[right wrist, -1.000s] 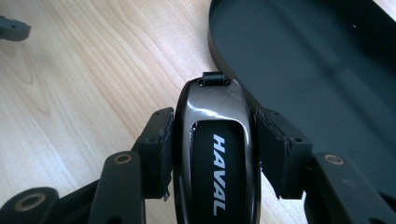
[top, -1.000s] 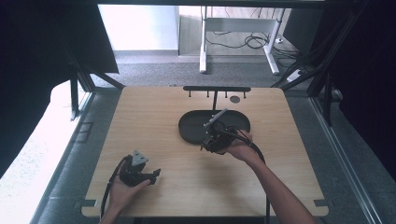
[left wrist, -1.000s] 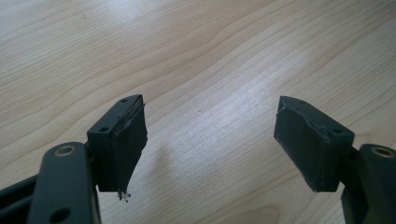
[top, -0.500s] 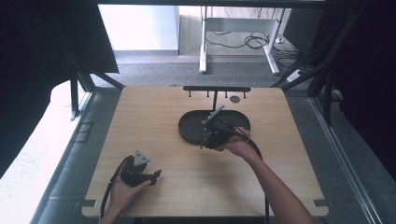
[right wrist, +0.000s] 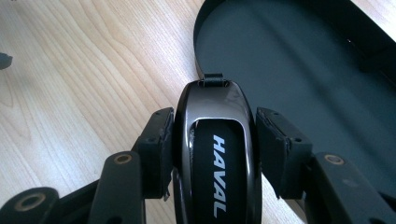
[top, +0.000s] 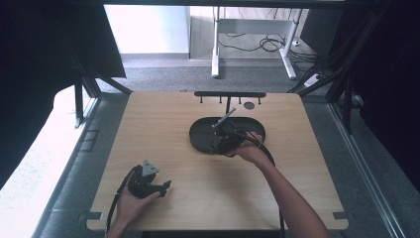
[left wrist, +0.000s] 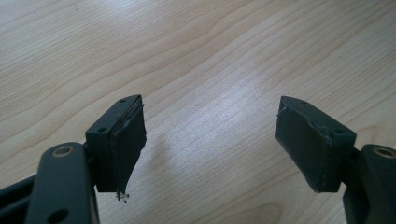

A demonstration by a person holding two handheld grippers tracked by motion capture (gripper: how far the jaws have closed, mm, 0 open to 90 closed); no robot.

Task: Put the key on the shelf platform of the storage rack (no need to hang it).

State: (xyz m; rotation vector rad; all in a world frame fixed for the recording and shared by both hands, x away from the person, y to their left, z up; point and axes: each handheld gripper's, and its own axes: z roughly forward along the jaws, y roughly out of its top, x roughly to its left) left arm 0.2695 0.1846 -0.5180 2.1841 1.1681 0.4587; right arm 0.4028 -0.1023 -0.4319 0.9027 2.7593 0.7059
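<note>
A glossy dark key fob marked HAVAL sits clamped between the pads of my right gripper, which is shut on it. Its nose hangs over the near rim of a black oval tray. In the high view that right gripper is at the tray's front edge, mid-table. My left gripper rests near the table's front left, held in a hand. In its own view the left gripper stands open over bare wood, nothing between the pads.
A black rack with small hooks stands at the table's far edge, with a dark round disc beside it. A thin grey rod slants over the tray. Beyond the table are a white desk frame and floor cables.
The right gripper with the key fob has shifted slightly left and toward the tray's front rim. The left gripper has stayed in place.
</note>
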